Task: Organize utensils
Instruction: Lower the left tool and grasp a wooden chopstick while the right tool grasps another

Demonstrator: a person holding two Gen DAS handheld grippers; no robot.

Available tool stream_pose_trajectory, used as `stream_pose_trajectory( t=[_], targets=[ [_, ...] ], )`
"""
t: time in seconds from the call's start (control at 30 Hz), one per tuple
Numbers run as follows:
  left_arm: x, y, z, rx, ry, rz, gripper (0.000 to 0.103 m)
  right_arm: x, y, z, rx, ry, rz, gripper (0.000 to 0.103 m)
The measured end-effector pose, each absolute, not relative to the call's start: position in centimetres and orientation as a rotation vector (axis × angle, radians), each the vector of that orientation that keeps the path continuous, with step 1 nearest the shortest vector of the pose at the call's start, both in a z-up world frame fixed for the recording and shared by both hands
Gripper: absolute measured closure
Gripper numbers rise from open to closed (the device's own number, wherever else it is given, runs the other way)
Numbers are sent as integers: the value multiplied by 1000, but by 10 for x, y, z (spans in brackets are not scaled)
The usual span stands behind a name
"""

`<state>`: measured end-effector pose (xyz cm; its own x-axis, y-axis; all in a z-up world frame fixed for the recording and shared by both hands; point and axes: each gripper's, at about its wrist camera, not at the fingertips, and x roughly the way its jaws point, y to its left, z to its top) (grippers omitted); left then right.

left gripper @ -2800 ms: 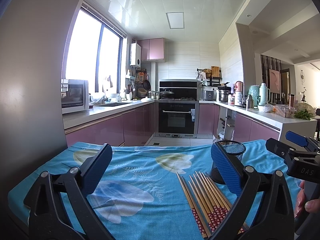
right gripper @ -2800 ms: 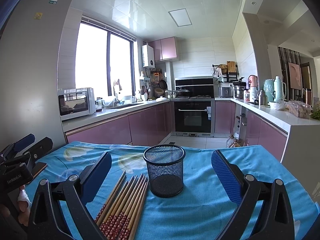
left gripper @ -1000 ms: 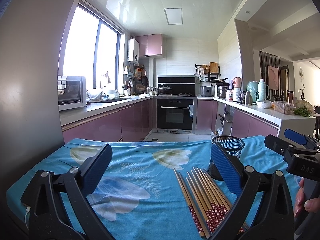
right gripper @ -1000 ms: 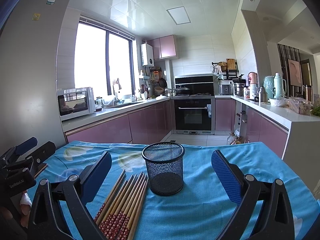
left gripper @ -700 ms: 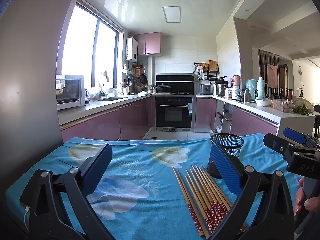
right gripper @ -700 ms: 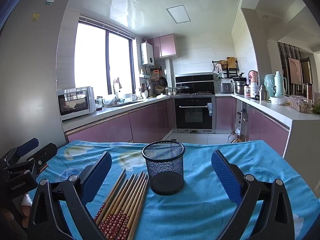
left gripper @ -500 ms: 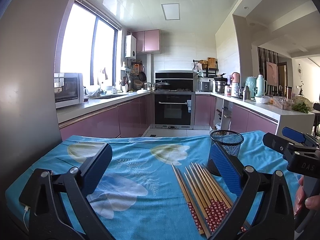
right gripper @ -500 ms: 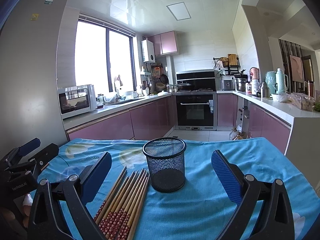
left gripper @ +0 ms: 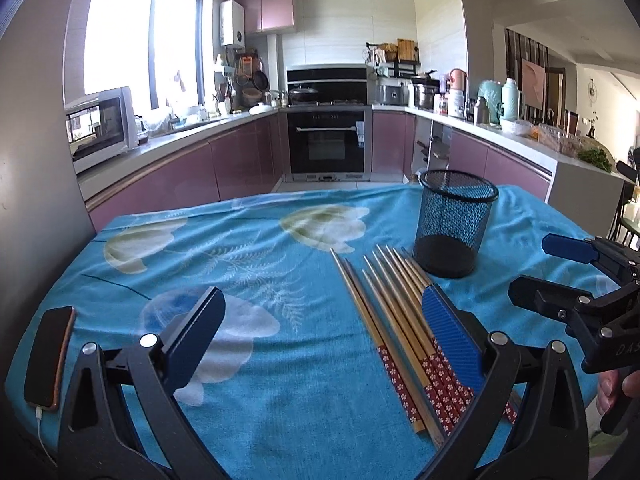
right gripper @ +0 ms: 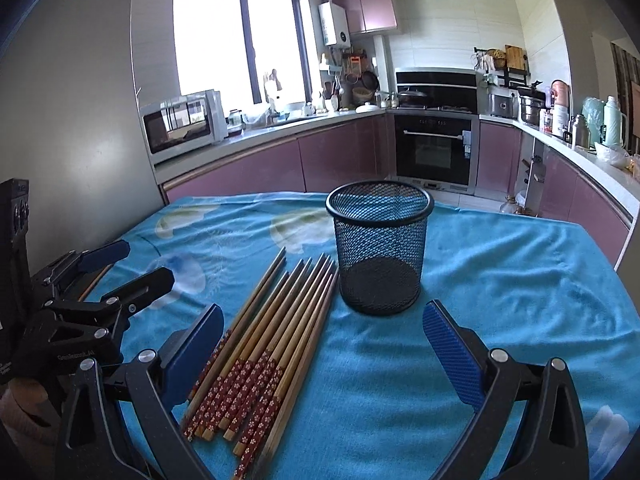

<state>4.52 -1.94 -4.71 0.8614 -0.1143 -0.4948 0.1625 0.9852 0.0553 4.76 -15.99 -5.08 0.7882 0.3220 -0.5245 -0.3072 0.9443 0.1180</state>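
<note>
Fingers: left gripper [left gripper: 320, 336] and right gripper [right gripper: 320, 344] both spread wide, empty | chopsticks [right gripper: 272, 336] lie bundled on the blue surface [right gripper: 500, 280], just beside the empty mesh holder [right gripper: 380, 248] | light, stiff, likely slick; pinch near patterned ends.
</note>
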Motion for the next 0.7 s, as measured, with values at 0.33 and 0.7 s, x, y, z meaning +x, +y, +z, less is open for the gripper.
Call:
stream_pose_trajectory(
  t=[0.33, 0.7],
  targets=[
    [82, -30, -92, 164, 720, -183, 22, 72, -151, -75, -11, 736, 348, 29],
    [103, -31, -108, 164, 821, -227, 28, 92, -154, -93, 0, 844, 334, 45]
  ],
)
